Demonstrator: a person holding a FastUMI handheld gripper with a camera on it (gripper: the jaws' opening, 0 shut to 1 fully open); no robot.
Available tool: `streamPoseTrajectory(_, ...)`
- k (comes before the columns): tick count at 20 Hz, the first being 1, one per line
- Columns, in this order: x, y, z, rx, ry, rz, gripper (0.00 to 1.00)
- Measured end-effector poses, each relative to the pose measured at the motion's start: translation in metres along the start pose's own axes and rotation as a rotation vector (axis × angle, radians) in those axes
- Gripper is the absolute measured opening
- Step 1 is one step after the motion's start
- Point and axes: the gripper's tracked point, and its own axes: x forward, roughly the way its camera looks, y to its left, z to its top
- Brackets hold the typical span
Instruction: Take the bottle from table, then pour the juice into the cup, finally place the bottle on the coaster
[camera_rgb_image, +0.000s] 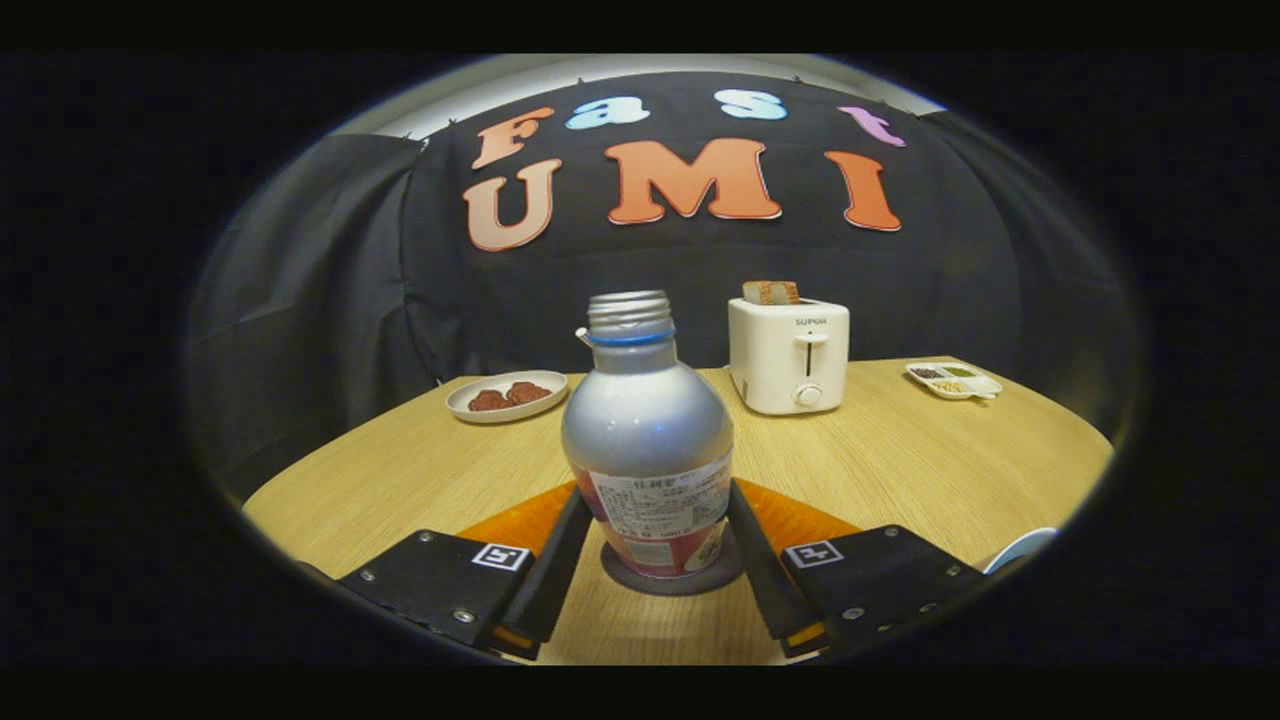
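Though the bottle (648, 440) stands upright on the dark round coaster (672, 580), the gripper (655, 525) has both fingers pressed to its lower sides at the label. It looks like smooth metal, stiff and likely slippery, with no cap on, so low on the body seems the safest hold. How much juice is inside cannot be seen. An orange mat (810, 520) lies behind the fingers, and a pale rim (1022, 548), possibly the cup, is cut off.

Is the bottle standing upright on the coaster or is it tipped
Upright. The bottle stands straight, its uncapped neck pointing up, its base on the dark round coaster, between the fingers of the hand-held gripper, which touch its sides.
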Motion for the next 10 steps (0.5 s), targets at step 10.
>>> streamPoseTrajectory(10,-0.0042,-0.0002,-0.0031,0.057,0.043,-0.008,0.83)
